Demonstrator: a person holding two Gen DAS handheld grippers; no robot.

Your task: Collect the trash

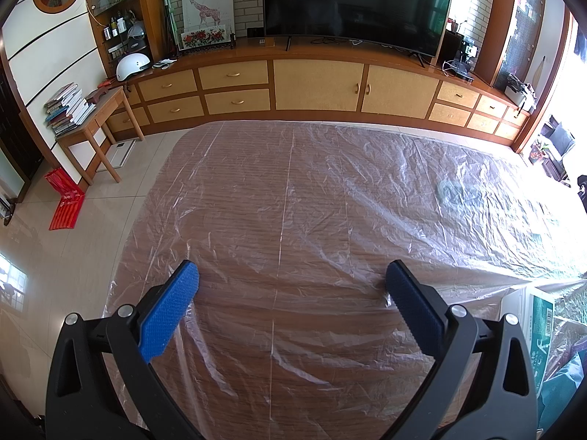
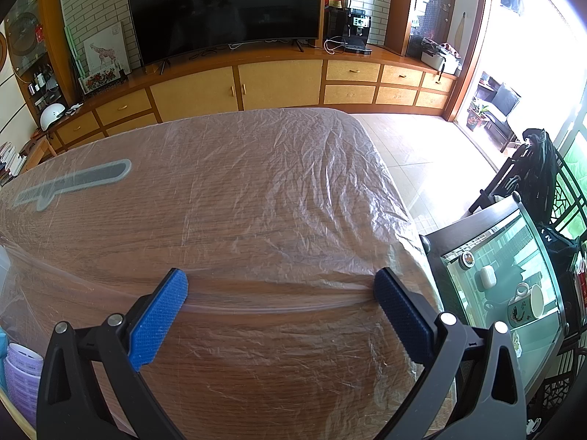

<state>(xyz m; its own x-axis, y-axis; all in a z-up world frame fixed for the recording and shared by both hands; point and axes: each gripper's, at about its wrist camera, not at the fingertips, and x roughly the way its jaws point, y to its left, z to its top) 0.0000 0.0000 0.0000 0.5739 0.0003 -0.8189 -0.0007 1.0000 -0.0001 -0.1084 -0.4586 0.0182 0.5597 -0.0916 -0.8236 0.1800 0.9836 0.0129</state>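
A wooden table (image 1: 256, 190) lies under a crinkled clear plastic sheet (image 1: 367, 168), also seen in the right wrist view as the plastic sheet (image 2: 293, 168) over the table (image 2: 220, 220). My left gripper (image 1: 291, 275) hovers open above the near part of the table, nothing between its blue pads. My right gripper (image 2: 280, 284) is open too, over the table's right end. A grey flat strip-shaped piece (image 2: 73, 181) lies on the table at far left. A pale blurred patch (image 1: 453, 192) shows under glare; what it is I cannot tell.
A green-and-white box (image 1: 539, 326) sits at the table's right edge. Purple cups (image 2: 22, 370) stand at lower left. A glass-topped side table (image 2: 506, 278) with a mug is to the right. A wooden cabinet (image 1: 315, 84) with a TV lines the far wall. A red bag (image 1: 66, 198) lies on the floor.
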